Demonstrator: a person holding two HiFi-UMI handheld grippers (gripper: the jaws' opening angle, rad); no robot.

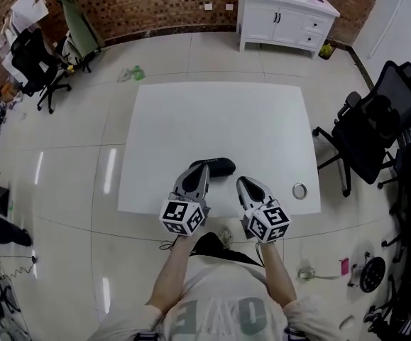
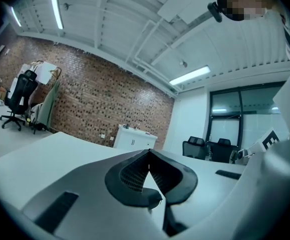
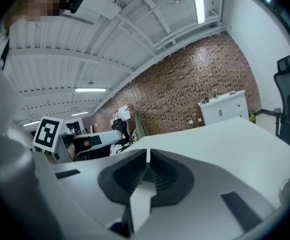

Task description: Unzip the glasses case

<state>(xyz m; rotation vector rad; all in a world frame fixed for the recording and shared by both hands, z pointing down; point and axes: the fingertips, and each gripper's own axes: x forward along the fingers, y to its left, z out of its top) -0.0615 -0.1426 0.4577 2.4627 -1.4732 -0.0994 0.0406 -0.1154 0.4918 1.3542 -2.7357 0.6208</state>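
While left tool and right tool are closed | 1 glasses case

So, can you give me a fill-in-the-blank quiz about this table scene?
The glasses case is ___ in colour.
It lies on a ___ table.
The left tongs and right tongs are both ___, with nothing held.
The case lies closer to the ___ tongs.
Missing words: black; white; shut; left.

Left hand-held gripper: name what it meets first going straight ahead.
Probably the black glasses case, lying right at the tips of the left hand-held gripper; whether they already touch is unclear.
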